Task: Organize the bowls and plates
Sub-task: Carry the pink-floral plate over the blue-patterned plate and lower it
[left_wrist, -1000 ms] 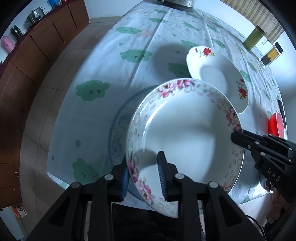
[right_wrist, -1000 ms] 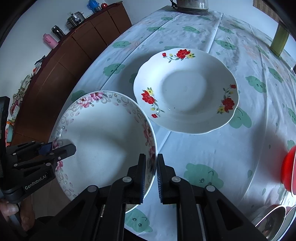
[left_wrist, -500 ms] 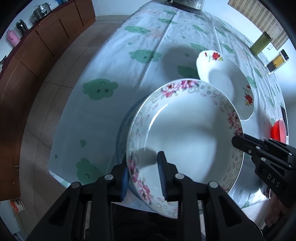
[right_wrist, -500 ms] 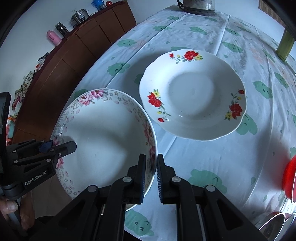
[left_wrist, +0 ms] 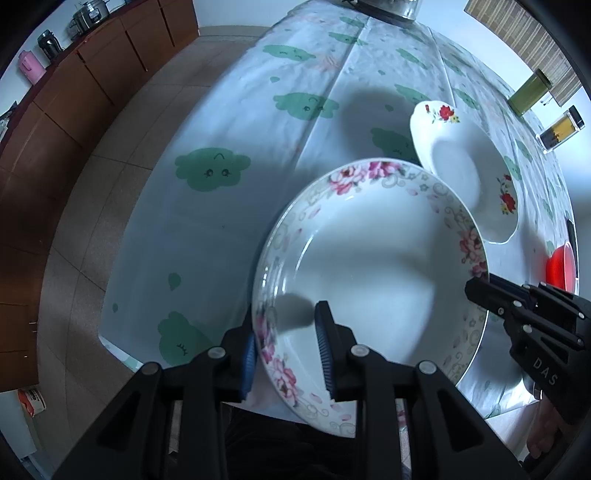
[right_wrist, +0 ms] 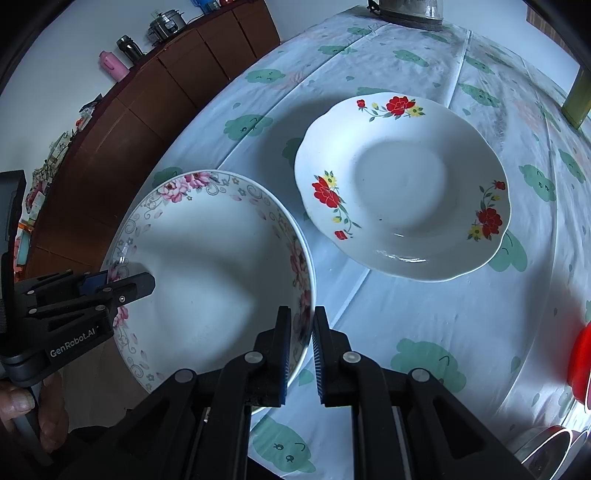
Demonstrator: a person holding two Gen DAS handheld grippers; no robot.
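Note:
A deep white plate with pink flowers on its rim (left_wrist: 369,266) (right_wrist: 207,258) hangs level just above the table's near corner, held from both sides. My left gripper (left_wrist: 286,325) is shut on its left rim, one pad inside the plate and one outside. My right gripper (right_wrist: 301,317) is shut on the opposite rim. Each gripper shows in the other's view: the right gripper (left_wrist: 480,291) and the left gripper (right_wrist: 136,286). A white plate with red flowers (right_wrist: 402,184) (left_wrist: 458,166) lies on the tablecloth just beyond the held plate.
The table's cloud-print cloth (left_wrist: 258,166) ends close below the held plate, with tiled floor and a wooden cabinet (left_wrist: 74,92) to the left. A red dish (right_wrist: 580,358) and steel bowls (right_wrist: 554,446) sit at the right. Two jars (left_wrist: 530,90) and a metal pot (right_wrist: 406,11) stand far back.
Both grips stay as they were. The table and the red-flowered plate have slid slightly to the right in both views; the pink-flowered plate keeps its place between the grippers.

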